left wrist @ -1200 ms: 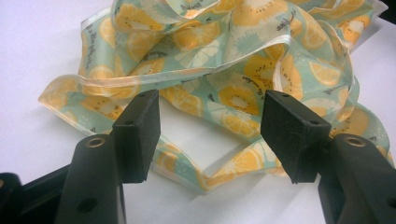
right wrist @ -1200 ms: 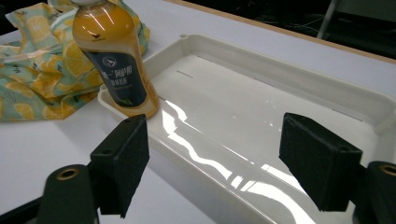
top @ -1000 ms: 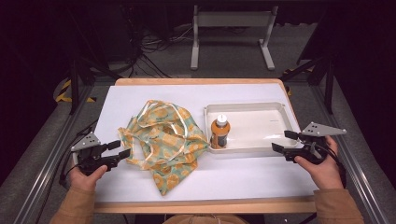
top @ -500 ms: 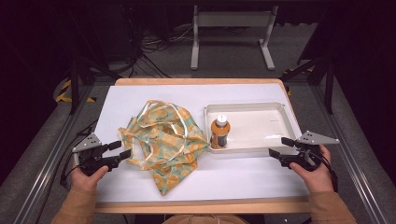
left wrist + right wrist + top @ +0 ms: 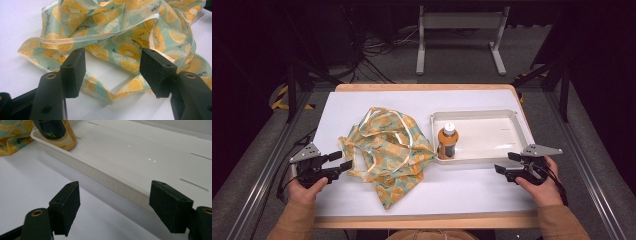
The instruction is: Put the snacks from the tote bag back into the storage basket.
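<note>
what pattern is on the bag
Orange citrus slices on pale teal, with cream edging on the bag; clearest in the left gripper view.

The bag (image 5: 389, 152) is pale teal, printed with orange and yellow citrus slices, trimmed with cream edging. The bottle (image 5: 447, 142) is orange with a white cap. The tray (image 5: 512, 116) is white, the table (image 5: 362, 100) cover white, its edge wood-coloured.
</note>
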`<move>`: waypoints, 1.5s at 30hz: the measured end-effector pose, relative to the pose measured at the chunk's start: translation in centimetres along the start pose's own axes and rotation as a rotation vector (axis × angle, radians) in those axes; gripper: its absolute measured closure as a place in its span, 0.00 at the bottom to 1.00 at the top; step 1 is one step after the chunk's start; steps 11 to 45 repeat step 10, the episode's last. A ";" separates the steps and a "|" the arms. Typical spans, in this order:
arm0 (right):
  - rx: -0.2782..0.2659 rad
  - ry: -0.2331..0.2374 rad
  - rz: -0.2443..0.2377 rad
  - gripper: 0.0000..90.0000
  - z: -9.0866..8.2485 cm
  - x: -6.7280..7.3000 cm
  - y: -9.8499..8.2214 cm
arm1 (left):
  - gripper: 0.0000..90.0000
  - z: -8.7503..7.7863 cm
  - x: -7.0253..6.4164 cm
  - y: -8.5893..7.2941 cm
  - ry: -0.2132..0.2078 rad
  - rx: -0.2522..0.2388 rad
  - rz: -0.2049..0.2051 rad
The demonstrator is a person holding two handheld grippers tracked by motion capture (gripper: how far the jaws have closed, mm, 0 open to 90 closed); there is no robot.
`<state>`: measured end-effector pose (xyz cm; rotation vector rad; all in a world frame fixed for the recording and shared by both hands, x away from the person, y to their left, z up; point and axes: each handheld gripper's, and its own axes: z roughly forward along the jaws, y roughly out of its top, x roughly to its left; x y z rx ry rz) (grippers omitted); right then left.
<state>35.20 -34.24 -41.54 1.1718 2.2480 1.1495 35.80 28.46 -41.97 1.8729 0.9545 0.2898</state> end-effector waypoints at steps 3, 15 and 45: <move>0.003 0.006 0.003 0.28 0.0 0.0 0.1 | 0.43 0.0 0.0 0.0 -0.001 0.000 -0.001; 0.008 0.014 0.000 0.28 0.0 0.2 0.2 | 0.43 -0.1 0.0 0.0 -0.004 -0.009 0.004; 0.008 0.014 0.000 0.28 0.0 0.2 0.2 | 0.43 -0.1 0.0 0.0 -0.004 -0.009 0.004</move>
